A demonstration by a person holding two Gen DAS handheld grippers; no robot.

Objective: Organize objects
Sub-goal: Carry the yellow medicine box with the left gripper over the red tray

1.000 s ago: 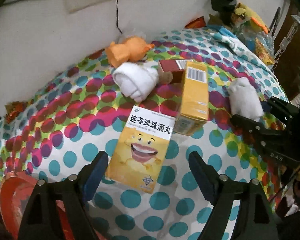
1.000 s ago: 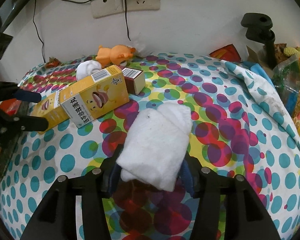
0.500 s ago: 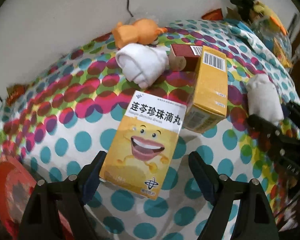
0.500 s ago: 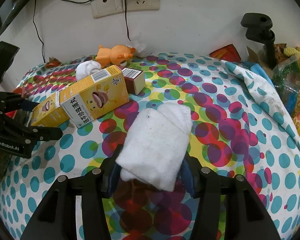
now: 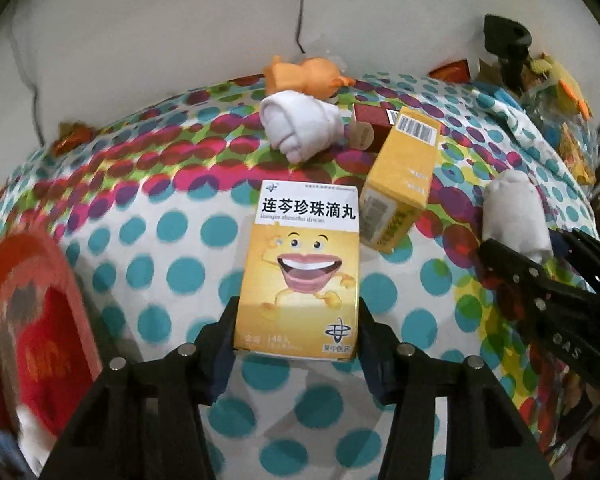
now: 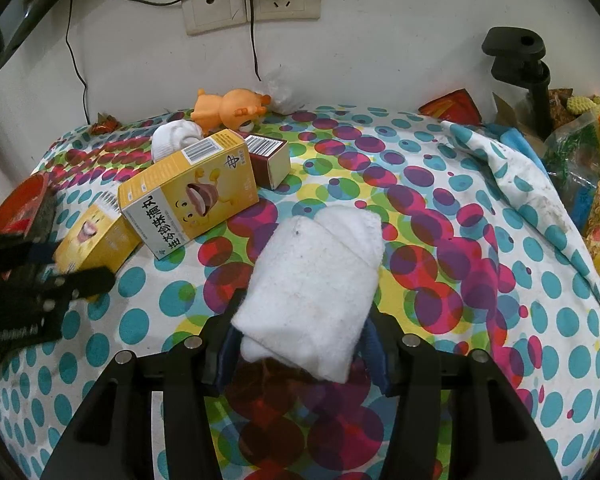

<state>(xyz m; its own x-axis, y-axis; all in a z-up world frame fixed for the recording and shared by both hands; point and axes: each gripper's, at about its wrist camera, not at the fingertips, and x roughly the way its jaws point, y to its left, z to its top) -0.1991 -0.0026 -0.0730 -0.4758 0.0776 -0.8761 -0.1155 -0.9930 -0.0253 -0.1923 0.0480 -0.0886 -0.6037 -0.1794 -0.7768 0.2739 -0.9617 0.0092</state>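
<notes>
A yellow medicine box with a cartoon face (image 5: 300, 264) lies flat on the dotted tablecloth (image 5: 172, 240). My left gripper (image 5: 296, 320) is closing on it, and its fingers (image 5: 226, 324) press the box's two long sides at the near end. In the right wrist view this box (image 6: 96, 240) sits at the left gripper (image 6: 60, 264). My right gripper (image 6: 300, 332) is shut on a folded white towel (image 6: 312, 280), also visible in the left wrist view (image 5: 512, 212). A second yellow box (image 5: 400, 176) leans on a dark red box (image 5: 370, 120).
A rolled white cloth (image 5: 300, 128) and an orange toy (image 5: 304, 76) lie near the wall. A red container (image 5: 32, 312) sits at the table's left edge. Bags and a black clamp (image 6: 520, 60) crowd the right side. Wall sockets with cables (image 6: 256, 4) hang above.
My left gripper moved forward over the flat yellow box and rolled, and its jaws went from wide apart to tight against the box's sides. The right gripper and towel stayed still.
</notes>
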